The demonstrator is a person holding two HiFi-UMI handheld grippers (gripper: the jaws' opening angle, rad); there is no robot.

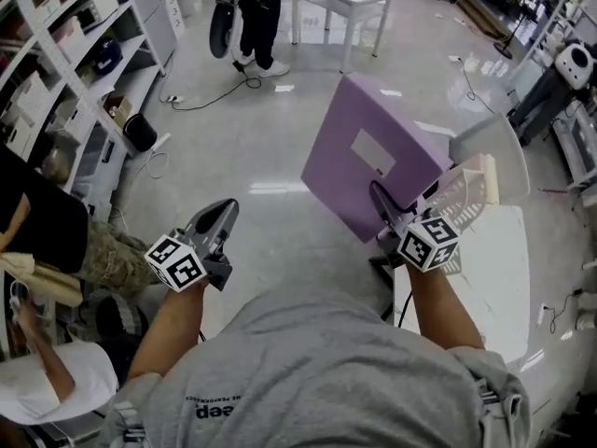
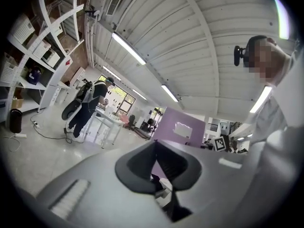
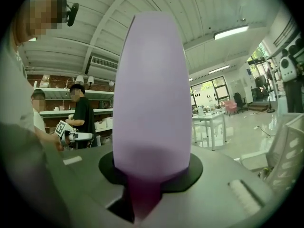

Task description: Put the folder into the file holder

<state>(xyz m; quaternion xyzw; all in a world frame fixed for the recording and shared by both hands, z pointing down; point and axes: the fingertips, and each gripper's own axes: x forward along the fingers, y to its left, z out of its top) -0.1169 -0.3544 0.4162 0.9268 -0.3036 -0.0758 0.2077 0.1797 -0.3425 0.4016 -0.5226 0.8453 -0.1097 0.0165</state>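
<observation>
Floor (image 1: 252, 147): pale and glossy; it fills the middle of the head view; a cable trails across it
Shelving (image 1: 84, 54): white racks along the left wall, holding boxes
Table (image 1: 494, 278): white top at the lower right, below the right gripper
Folder (image 1: 340, 180): purple, with a white label on its face; held up in the air and tilted, over the floor, just left of the file holder and not in it
File holder (image 1: 466, 192): white perforated walls; stands at the table's near end, beside the folder's lower right edge
Right gripper (image 1: 387, 203): fingers clamped on the folder's lower edge
Left gripper (image 1: 222, 215): raised apart at the left; fingers together, nothing between them
</observation>
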